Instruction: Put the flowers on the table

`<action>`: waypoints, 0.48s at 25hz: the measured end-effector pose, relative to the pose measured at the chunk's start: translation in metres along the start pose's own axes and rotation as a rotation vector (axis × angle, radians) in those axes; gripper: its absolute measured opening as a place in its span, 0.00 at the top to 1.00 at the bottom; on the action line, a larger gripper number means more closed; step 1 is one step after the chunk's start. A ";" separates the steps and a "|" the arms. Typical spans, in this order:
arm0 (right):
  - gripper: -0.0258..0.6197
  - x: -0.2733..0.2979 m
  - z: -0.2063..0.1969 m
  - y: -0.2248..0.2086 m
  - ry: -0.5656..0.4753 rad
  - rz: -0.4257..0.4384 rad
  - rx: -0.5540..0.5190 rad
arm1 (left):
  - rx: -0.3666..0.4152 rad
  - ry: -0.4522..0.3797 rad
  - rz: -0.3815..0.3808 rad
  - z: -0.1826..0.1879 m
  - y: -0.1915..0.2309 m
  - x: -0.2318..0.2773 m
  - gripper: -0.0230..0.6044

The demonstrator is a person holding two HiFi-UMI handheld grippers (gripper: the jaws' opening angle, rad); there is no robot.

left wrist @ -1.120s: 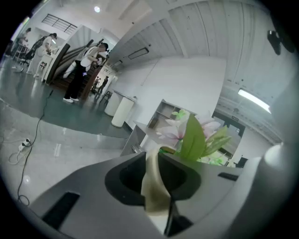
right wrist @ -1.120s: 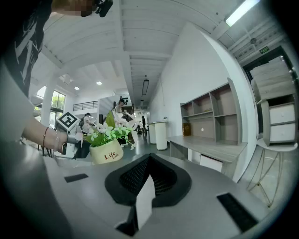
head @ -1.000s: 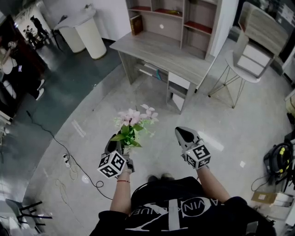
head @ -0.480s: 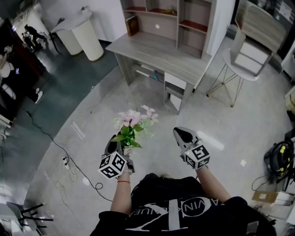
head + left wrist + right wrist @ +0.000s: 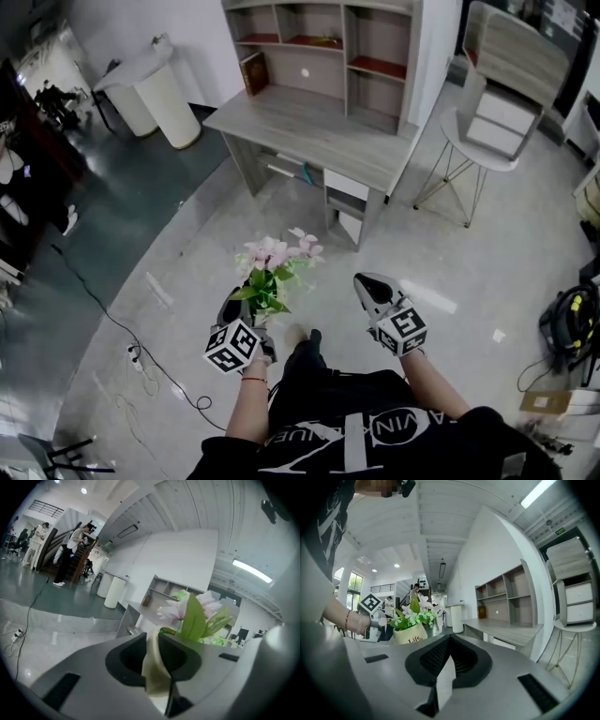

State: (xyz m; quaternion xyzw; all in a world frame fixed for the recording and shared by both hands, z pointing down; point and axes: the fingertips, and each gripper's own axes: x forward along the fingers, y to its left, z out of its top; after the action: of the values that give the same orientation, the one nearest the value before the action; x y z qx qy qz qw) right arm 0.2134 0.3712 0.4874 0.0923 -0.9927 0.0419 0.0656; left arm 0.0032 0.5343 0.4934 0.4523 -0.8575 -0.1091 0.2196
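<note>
**Three camera views, one shared landmark.**
The desk (image 5: pixel 300 127) is seen steeply from overhead and near-level, from farther off, in both gripper views.

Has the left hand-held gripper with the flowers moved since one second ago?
Yes. The left hand-held gripper, shut on the flowers, has moved toward the desk: in the head view the gap between them is smaller.

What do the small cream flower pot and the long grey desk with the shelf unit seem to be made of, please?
Small cream flower pot: likely glazed ceramic, though it could be plastic; its wall is smooth and slightly glossy, with printed lettering.
Long grey desk: apparently laminated board with a matt wood-grain finish; pale streaked grain shows across the top, and the shelf unit has thin flat panels.
</note>
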 end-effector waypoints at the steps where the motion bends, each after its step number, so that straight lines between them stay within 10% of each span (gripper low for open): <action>1: 0.94 0.006 0.000 -0.007 -0.003 -0.012 0.003 | 0.003 0.000 -0.009 0.004 0.000 0.011 0.84; 12: 0.95 0.108 0.018 -0.073 0.021 -0.107 0.042 | 0.008 0.077 -0.076 0.045 0.016 0.145 0.84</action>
State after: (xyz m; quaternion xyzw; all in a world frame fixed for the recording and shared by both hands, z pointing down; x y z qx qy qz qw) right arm 0.1198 0.2792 0.4899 0.1460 -0.9845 0.0599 0.0760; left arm -0.1013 0.4231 0.4998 0.4894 -0.8309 -0.0965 0.2465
